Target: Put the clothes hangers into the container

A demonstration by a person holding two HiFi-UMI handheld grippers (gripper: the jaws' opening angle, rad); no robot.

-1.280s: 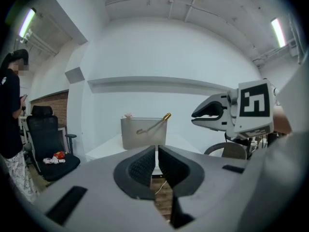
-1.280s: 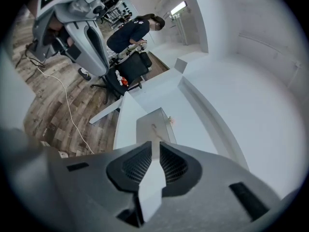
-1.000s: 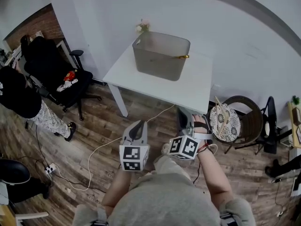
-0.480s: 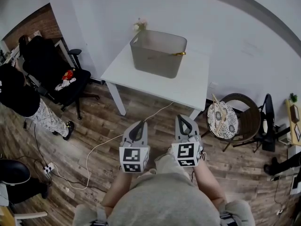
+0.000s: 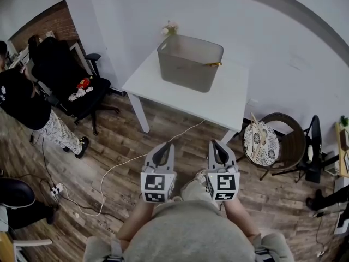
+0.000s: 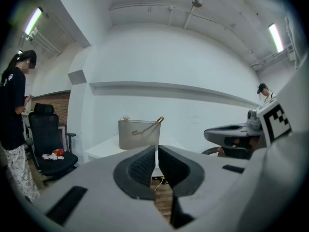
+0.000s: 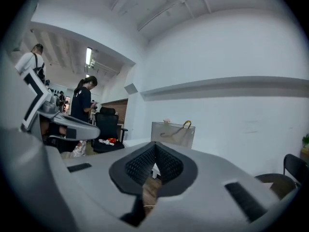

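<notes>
Wood-plank floor all around, white wall behind, and you're standing well back from the white desk.

Both tools are level in front of your waist, side by side. The left tool has its pads pressed together with nothing between them, and the right tool is closed and empty too. Each tool's own view shows the same: ribbed pads meeting on air, pointed at the desk.

Further out, the grey container sits on the far half of the desk. One hanger is already inside, with its gold hook poking over the right rim. Off to your right there's a wicker chair with a round patterned cushion, and what looks like a wooden hanger lying across it. I'd guess that one's next, and it's on the right tool's side.

Handling-wise it should be easy: it looks light and stiff, nothing fragile. The catch is that smooth wood tends to be slippery and the thing is long, so a grip out at one end will probably let it swing or twist between the pads. I'd go for the middle, right by the neck under the hook — it balances there. You'll need to open up first, obviously. Can't tell from here which way the hook faces.
</notes>
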